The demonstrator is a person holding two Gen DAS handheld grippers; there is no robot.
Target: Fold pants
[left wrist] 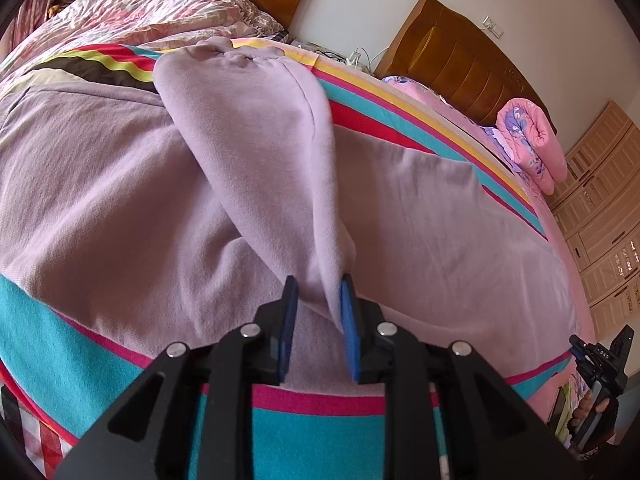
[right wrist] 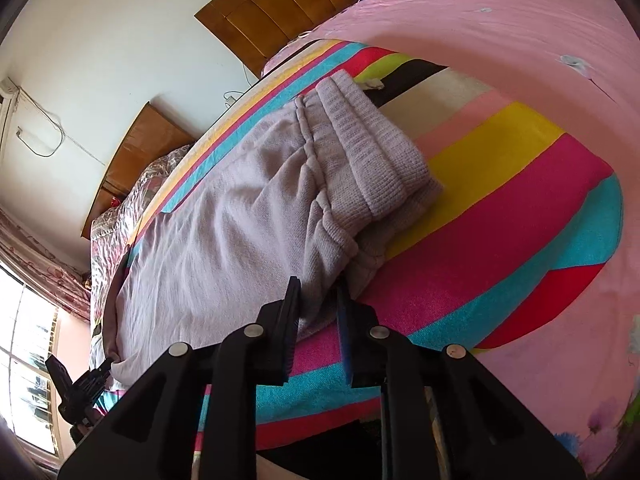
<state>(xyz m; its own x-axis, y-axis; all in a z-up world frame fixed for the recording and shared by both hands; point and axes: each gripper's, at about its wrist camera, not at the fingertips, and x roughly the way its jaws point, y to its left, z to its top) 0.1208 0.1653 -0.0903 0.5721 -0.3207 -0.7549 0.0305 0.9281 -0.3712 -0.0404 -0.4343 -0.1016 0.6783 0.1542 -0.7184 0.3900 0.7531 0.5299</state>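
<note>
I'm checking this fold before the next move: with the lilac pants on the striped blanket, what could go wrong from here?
1. The pants leg rises as a loose ridge into the left gripper; with the jaws apart it may flop back crooked.
2. The ribbed waistband is bunched near the right gripper, so folding now could trap wrinkles.

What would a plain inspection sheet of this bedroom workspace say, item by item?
Surface: striped multicolour blanket spread over a pink bed sheet.
Job's things: lilac knitted pants lying on the blanket, one part lifted in a fold; ribbed waistband at the far end.
Clutter: rolled pink floral quilt; crumpled floral duvet.
Grippers: left hand-held gripper has pants fabric between its blue pads, against one pad only; right hand-held gripper has the pants edge between parted pads.
Cables: white cords by the wall.
Surroundings: wooden headboards, beige cabinets, window.
</note>
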